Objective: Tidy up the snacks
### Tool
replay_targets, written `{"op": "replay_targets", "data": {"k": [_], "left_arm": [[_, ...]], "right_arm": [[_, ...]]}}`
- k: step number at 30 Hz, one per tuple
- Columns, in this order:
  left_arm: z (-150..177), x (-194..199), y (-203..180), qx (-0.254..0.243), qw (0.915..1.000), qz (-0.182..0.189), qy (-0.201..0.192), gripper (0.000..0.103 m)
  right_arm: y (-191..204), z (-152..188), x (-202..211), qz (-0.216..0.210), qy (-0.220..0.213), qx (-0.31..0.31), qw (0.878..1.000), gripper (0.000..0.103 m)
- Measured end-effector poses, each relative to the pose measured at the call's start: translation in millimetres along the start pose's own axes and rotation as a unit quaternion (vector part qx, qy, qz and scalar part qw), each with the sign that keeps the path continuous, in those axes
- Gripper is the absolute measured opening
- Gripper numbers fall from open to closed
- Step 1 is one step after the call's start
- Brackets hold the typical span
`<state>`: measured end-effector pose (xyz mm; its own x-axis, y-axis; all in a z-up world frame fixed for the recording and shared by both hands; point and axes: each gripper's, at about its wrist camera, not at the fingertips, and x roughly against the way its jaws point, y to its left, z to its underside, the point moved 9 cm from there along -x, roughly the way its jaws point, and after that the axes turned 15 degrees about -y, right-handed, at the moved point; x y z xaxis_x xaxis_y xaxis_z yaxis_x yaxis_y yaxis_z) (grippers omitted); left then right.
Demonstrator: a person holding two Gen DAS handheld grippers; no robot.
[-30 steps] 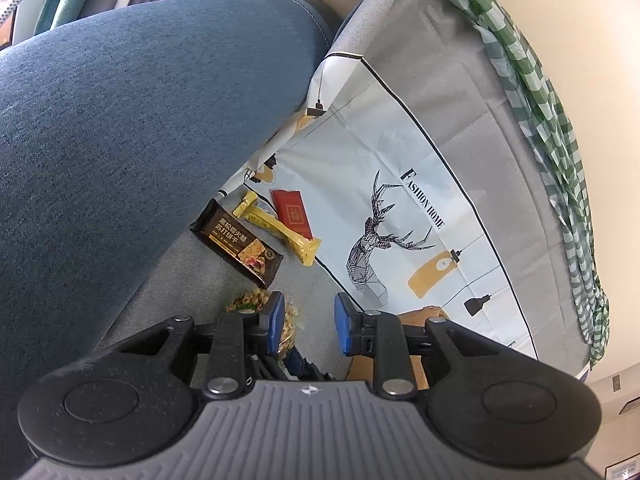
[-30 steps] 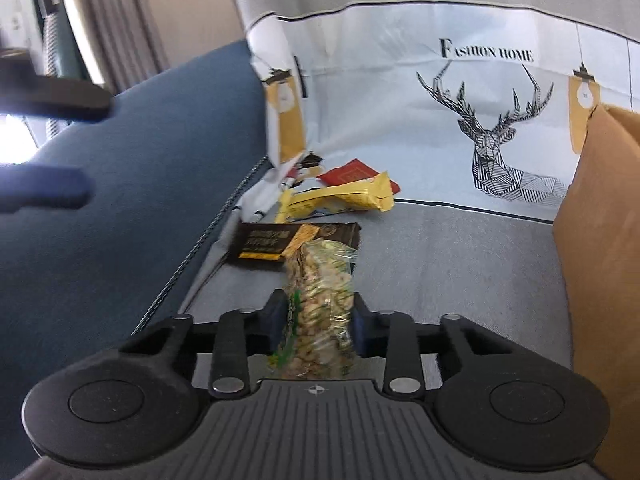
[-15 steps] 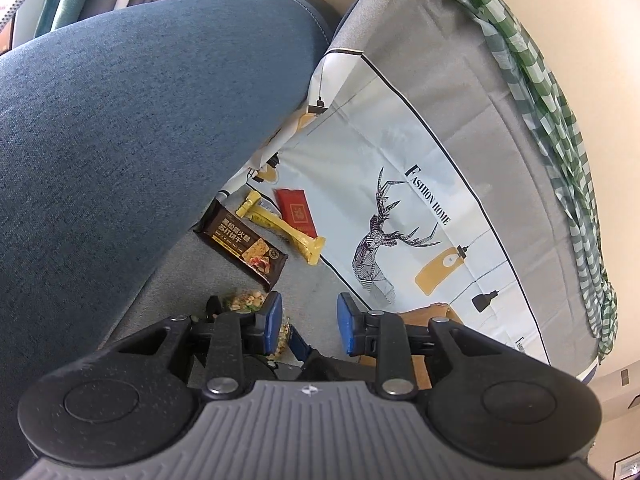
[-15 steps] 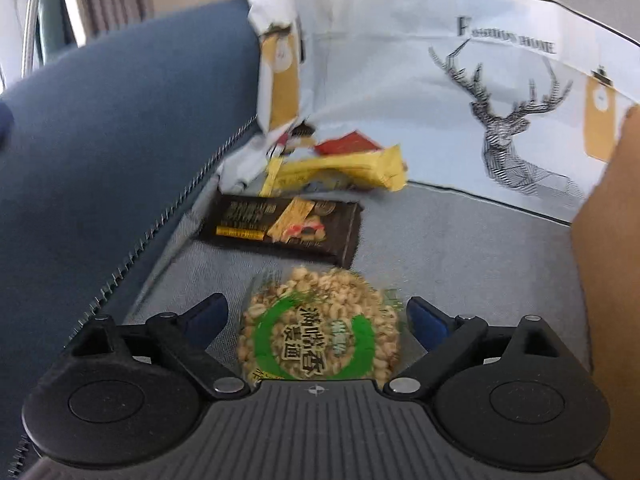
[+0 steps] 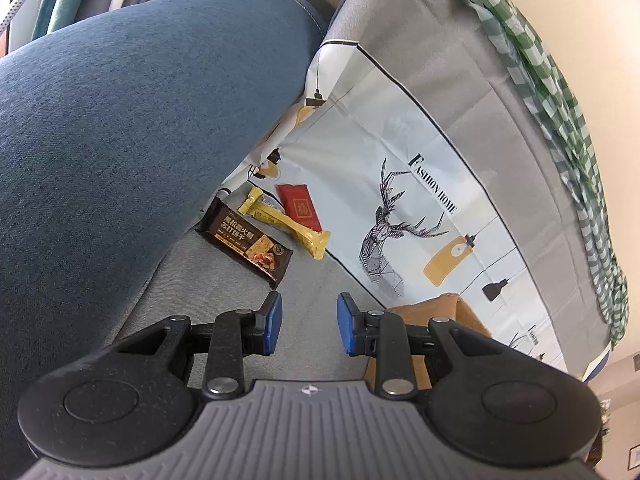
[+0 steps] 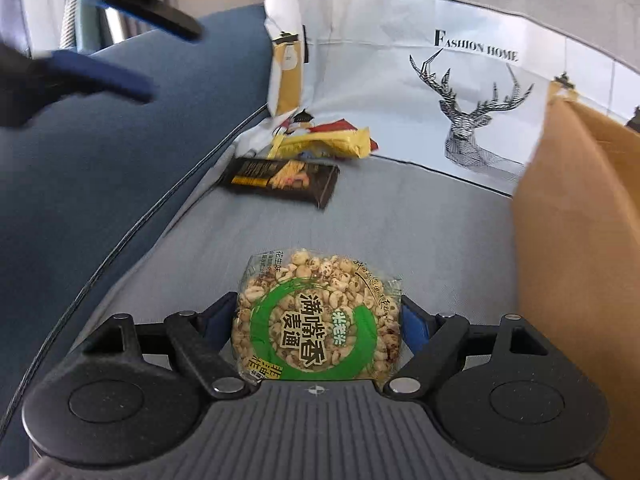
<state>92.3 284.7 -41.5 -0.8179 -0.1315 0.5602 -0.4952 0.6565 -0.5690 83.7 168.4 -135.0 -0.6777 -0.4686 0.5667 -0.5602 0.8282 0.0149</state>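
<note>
A clear round pack of puffed grain cake with a green ring label (image 6: 316, 322) lies flat between the fingers of my right gripper (image 6: 316, 320), which stand wide apart beside it. A dark brown cracker bar (image 5: 248, 240) (image 6: 282, 178), a yellow bar (image 5: 286, 224) (image 6: 324, 144) and a red packet (image 5: 299, 206) lie on the grey cover by the blue cushion. My left gripper (image 5: 308, 330) is open and empty, hovering above the grey cover short of the brown bar; it also shows blurred at the top left of the right wrist view (image 6: 96, 56).
A blue sofa cushion (image 5: 120, 120) fills the left. A cardboard box (image 6: 580, 240) (image 5: 436, 312) stands on the right. A grey and white cover with a deer print (image 5: 384, 232) lines the seat and back. A green checked cloth (image 5: 560, 100) hangs over the back.
My right gripper opened and the grain cake pack turned from edge-on to flat between its fingers. My left gripper drew back, so the pack is out of its view.
</note>
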Motion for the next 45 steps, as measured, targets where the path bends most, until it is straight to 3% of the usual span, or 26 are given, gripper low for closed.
{"op": "replay_targets", "data": {"k": [4,8,14,17,18,20,23,25,27,30,33,36,37,39,41,42,44,45], "left_arm": [[5.9,-7.9,7.4,-0.028,0.9995,-0.014,0.006,0.032],[10.5,-19.4,15.1,-0.098,0.9945,-0.037,-0.008,0.032],[26.5,-58.1,13.8,-0.25,0.9666,-0.052,-0.018,0.042],[29.4,-84.9,8.4,-0.314,0.9479,-0.053,-0.022,0.053],[30.8,-94.0,5.1,-0.342,0.9378,-0.053,-0.025,0.055],[36.6,-111.4,-3.2,-0.405,0.9125,-0.049,-0.035,0.072],[50.0,-136.1,-10.3,-0.475,0.878,-0.046,-0.042,0.089],[56.5,-153.7,-7.2,-0.497,0.8657,-0.052,-0.03,0.091],[56.7,-168.6,-1.8,-0.49,0.8693,-0.061,-0.017,0.092],[50.8,-185.9,3.9,-0.452,0.89,-0.062,-0.013,0.095],[48.9,-196.0,5.6,-0.439,0.8964,-0.047,-0.034,0.099],[49.5,-200.4,7.1,-0.396,0.9173,-0.033,-0.022,0.093],[48.8,-199.1,6.6,-0.381,0.9239,-0.027,-0.017,0.086],[46.5,-194.2,5.4,-0.378,0.9251,-0.032,-0.017,0.073],[47.3,-189.7,3.1,-0.375,0.9268,-0.026,-0.011,0.048],[48.9,-186.3,2.3,-0.372,0.9279,-0.022,-0.004,0.043],[52.8,-178.4,2.7,-0.365,0.9307,-0.02,0.011,0.018],[54.9,-174.0,4.4,-0.357,0.9337,-0.024,0.018,0.016]], "right_arm": [[1.0,18.2,34.6,-0.018,0.014,0.003,1.0,0.083],[5.7,24.6,42.8,-0.036,0.002,0.009,0.999,0.083],[0.8,33.7,24.3,-0.026,0.011,0.006,1.0,0.084],[-9.2,41.6,19.7,-0.01,0.027,-0.015,0.999,0.084],[-12.0,44.9,18.3,-0.008,0.035,-0.024,0.999,0.084],[-14.8,49.7,16.4,-0.008,0.045,-0.038,0.998,0.084],[-15.8,54.6,14.5,-0.016,0.057,-0.052,0.997,0.084],[-16.6,57.9,13.3,-0.02,0.062,-0.056,0.996,0.084],[-18.1,61.3,10.3,-0.025,0.069,-0.059,0.996,0.084],[-18.0,62.7,7.2,-0.035,0.079,-0.066,0.994,0.084],[-15.3,63.6,7.6,-0.042,0.083,-0.063,0.994,0.084],[-15.7,63.9,8.0,-0.048,0.086,-0.064,0.993,0.084],[-16.0,63.2,7.6,-0.049,0.087,-0.064,0.993,0.084],[-17.3,62.1,6.9,-0.049,0.087,-0.066,0.993,0.084],[-18.0,61.9,6.8,-0.049,0.088,-0.068,0.993,0.084],[-17.2,62.0,7.4,-0.049,0.088,-0.067,0.993,0.084],[-16.4,61.4,7.1,-0.051,0.088,-0.064,0.993,0.084],[-16.9,61.4,7.0,-0.053,0.088,-0.063,0.993,0.084]]}}
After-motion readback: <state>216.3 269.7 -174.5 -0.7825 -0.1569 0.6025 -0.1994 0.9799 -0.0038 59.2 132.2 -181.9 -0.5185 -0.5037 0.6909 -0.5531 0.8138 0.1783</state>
